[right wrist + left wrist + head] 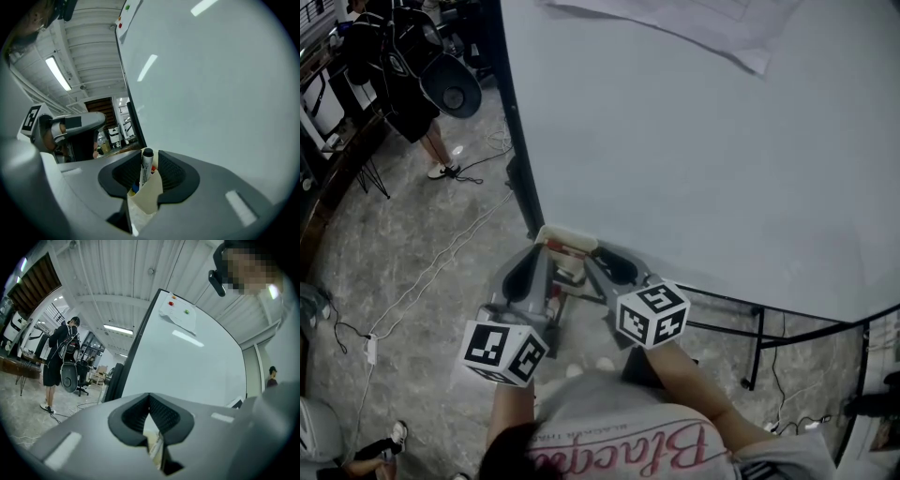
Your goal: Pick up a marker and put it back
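Observation:
A cream marker holder sits at the whiteboard's lower left corner, between my two grippers. In the right gripper view a marker with a black cap stands upright in the holder, beside blue and red ones. My right gripper is open around the marker, with a small gap at the right pad. My left gripper has its tips together, and the holder shows in the gap below them. Whether it pinches the holder's wall I cannot tell. In the head view both the left gripper and the right gripper point at the holder.
The large whiteboard fills the right side, with a paper sheet stuck near its top. Its black stand frame runs below. A person stands at the far left by chairs. Cables lie across the floor.

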